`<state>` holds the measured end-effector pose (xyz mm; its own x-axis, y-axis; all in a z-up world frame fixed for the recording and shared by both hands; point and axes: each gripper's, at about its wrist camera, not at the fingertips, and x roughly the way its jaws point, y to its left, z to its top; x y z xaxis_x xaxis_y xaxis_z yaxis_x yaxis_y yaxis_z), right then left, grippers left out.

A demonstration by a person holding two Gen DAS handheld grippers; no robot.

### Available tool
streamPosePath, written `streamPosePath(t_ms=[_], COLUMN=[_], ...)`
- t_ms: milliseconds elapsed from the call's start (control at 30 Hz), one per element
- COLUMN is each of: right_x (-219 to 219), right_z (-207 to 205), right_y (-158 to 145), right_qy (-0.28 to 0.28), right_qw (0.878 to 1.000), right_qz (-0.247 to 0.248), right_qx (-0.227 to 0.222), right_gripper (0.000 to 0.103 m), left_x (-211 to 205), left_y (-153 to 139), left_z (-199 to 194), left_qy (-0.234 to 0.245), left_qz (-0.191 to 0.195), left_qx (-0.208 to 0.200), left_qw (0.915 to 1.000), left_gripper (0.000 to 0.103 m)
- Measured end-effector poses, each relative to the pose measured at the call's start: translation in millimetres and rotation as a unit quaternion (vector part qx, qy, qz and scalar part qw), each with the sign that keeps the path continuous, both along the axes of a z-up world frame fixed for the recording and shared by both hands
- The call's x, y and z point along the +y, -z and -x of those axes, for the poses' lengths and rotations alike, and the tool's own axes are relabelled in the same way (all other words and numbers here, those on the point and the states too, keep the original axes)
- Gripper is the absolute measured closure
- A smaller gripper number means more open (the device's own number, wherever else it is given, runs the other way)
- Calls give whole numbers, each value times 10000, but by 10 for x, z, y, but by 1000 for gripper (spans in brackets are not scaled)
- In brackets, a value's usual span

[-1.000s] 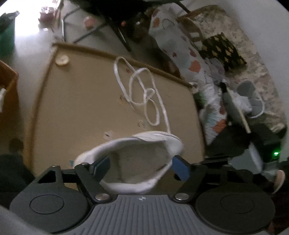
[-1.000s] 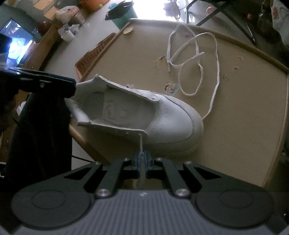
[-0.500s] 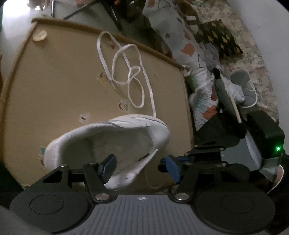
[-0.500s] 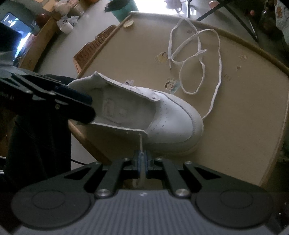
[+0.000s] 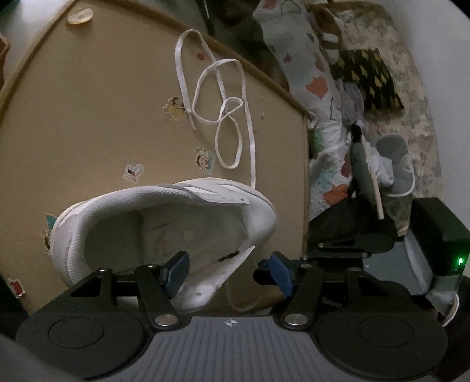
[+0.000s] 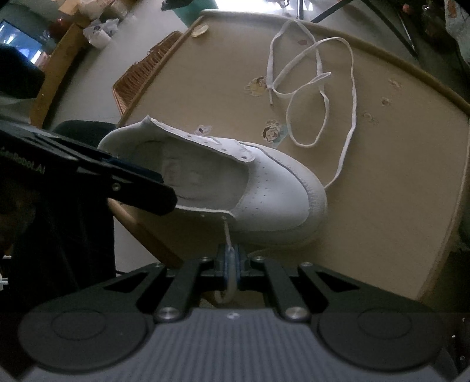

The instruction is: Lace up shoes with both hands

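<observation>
A white shoe (image 5: pixel 164 211) (image 6: pixel 264 182) lies unlaced on the tan table (image 5: pixel 88 102) (image 6: pixel 382 205), its opening facing me. Its white lace (image 5: pixel 232 117) (image 6: pixel 323 97) loops loosely over the table beyond the toe. Near the shoe's front-right side, my right gripper (image 6: pixel 230 255) is shut on the lace end, which runs up into an eyelet of the near flap. My left gripper (image 5: pixel 229 267) is open and straddles that same flap. One blue pad (image 5: pixel 179 264) sits inside the shoe, the other outside, neither pressing. One of its fingers (image 6: pixel 132 188) reaches over the heel in the right wrist view.
Cartoon stickers (image 5: pixel 205 158) dot the tabletop. A small round disc (image 5: pixel 79 16) sits at the far corner. A wicker basket (image 6: pixel 141 76) and a teal bin (image 6: pixel 191 11) stand on the floor to the left. Patterned bedding (image 5: pixel 323 88) and a grey slipper (image 5: pixel 393 158) lie past the right edge.
My left gripper has sunk and shifted from around the heel to the shoe's near flap, with its jaws narrower. The right gripper keeps still with the lace end.
</observation>
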<state>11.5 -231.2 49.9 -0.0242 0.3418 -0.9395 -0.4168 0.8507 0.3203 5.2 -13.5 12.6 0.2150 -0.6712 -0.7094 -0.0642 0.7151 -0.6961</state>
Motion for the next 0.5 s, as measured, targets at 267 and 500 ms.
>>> streamPosePath(t_ms=[267, 500], right_x=[76, 126], right_z=[-47, -81], right_y=[-11, -33], right_qy=[-110, -171], right_qw=[9997, 9993], right_qz=[164, 273], right_qx=[120, 179], right_gripper=[98, 98], left_x=[12, 31], left_y=[48, 85], left_z=[1, -7], left_qy=[-179, -336], left_qz=[153, 302], left_qx=[75, 134], left_qw=[9997, 9989], left_gripper=[42, 42])
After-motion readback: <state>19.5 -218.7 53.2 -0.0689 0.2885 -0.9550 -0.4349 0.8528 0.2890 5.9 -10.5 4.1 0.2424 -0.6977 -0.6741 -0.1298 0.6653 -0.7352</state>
